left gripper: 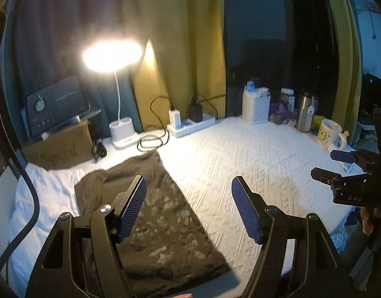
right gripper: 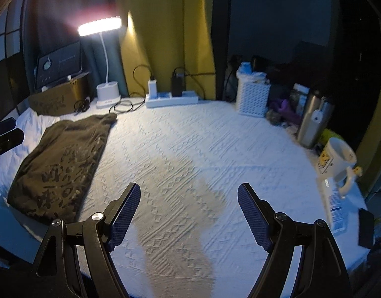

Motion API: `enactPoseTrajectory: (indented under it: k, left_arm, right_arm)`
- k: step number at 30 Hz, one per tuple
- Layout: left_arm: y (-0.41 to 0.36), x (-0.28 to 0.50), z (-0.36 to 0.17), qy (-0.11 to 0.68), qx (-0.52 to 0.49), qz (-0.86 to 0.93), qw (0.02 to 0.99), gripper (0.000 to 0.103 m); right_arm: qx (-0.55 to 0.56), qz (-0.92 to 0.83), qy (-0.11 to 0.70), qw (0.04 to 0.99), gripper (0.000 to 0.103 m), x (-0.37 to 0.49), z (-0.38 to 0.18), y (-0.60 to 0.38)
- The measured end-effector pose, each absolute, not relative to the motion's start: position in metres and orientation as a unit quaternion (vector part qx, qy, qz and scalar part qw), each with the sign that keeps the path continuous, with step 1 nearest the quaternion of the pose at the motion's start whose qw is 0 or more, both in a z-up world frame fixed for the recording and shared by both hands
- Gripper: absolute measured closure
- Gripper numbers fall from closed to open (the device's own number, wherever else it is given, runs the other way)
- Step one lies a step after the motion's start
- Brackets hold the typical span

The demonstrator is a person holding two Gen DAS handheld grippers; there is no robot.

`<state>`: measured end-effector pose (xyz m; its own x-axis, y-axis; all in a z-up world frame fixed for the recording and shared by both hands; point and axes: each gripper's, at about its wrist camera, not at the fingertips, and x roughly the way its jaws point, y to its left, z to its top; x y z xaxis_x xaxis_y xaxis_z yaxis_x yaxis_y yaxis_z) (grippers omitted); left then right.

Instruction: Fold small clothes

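Observation:
A dark olive garment with a pale printed pattern [left gripper: 150,211] lies folded into a long strip on the white textured cloth [left gripper: 252,164]; it also shows in the right wrist view [right gripper: 61,168] at the left. My left gripper [left gripper: 189,206] is open and empty, hovering above the strip's right edge. My right gripper [right gripper: 189,213] is open and empty over the bare white cloth [right gripper: 190,136], well right of the garment. The right gripper also shows in the left wrist view [left gripper: 339,166] at the right edge.
Along the back stand a lit desk lamp [left gripper: 121,129], a power strip with chargers [left gripper: 190,124], a cardboard box [left gripper: 58,149] with a tablet [left gripper: 56,104], a white basket [left gripper: 256,106], a steel flask [left gripper: 306,111] and a mug [left gripper: 330,131]. A tube [right gripper: 333,203] lies by the right edge.

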<state>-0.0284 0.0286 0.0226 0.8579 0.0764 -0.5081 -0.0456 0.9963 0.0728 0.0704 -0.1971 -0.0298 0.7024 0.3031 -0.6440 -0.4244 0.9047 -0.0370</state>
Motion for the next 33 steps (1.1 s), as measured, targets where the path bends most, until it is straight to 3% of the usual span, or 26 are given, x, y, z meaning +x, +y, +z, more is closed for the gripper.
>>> enactPoseTrajectory:
  k: [5,9,33]
  left_arm:
    - [0.026,-0.034,0.04,0.242,0.033,0.031,0.969,0.032]
    - [0.026,-0.041,0.05,0.223,0.034,0.033,0.974,0.018]
    - [0.022,-0.08,0.097,0.137,0.026,0.035,0.99,0.017]
  right_arm:
    - [-0.085,0.188,0.306,0.929,0.021,0.061,-0.008,-0.207]
    - [-0.081,0.181,0.284,0.938,0.021,0.053,0.009,-0.213]
    - [-0.081,0.197,0.164,0.963,0.018,-0.01,0.095,-0.204]
